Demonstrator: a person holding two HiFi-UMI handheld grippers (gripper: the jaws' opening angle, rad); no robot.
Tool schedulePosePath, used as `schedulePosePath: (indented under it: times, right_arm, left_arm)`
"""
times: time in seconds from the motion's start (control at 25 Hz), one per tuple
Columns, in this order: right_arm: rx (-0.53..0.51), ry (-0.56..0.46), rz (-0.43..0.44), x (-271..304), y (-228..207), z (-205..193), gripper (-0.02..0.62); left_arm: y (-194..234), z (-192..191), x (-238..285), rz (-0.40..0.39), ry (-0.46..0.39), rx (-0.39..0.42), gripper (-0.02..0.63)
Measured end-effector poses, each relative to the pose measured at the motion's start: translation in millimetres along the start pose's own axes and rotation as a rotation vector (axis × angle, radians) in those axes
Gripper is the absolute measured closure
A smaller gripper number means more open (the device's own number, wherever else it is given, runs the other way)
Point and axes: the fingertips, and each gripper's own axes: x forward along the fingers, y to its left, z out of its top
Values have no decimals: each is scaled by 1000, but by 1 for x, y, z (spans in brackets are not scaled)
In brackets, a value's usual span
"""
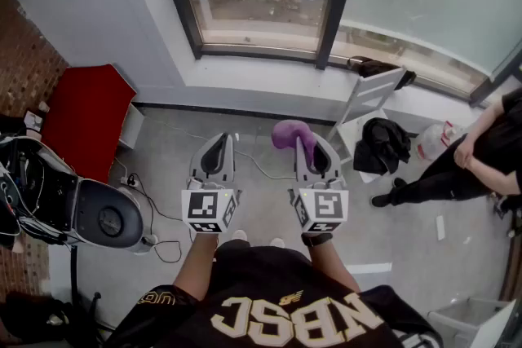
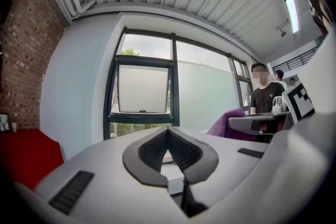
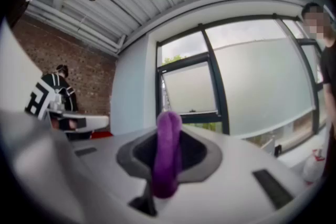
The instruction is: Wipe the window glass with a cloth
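Head view: both forearms are held forward side by side. The left gripper (image 1: 218, 143) and right gripper (image 1: 307, 146) are aimed toward the window glass (image 1: 261, 12) and kept well apart from it. The purple cloth (image 1: 289, 133) is bunched at the right gripper's tips and spills to the left. In the right gripper view the cloth is seen clamped between the jaws as a narrow fold, its long axis running along them. In the left gripper view the jaws are pressed together at their tips, with nothing between them.
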Motion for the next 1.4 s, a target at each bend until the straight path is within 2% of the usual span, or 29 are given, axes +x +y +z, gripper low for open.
schedulePosePath:
  times: [0.2,0.44,0.6,0.76,0.96,1.08,1.2,1.4]
  right_arm:
    - [59,50,-29,1,-22,-23,520]
    - [86,74,-42,32,-17,-42,521]
    - [71,96,-70,77,-11,-51,520]
    - [29,91,-59,137,8,-43,520]
    - [24,85,-63,198,37,-42,520]
    - [24,109,-19,228,61,-57,520]
    - [50,120,30,254,75,-64,520]
    - [69,148,22,291,60,-80,520]
  left_arm:
    - [4,-12,-4,34,33,8,597]
    - [35,-29,22,33,41,-2,597]
    - [62,-40,68,-19,22,-40,597]
    - [103,-34,114,-71,-15,-59,597]
    - [165,-32,139,-71,-39,-88,597]
    - [197,-49,155,-59,-22,-139,597]
    - [210,-66,174,-71,10,-171,597]
    - [225,-84,214,-74,39,-185,597]
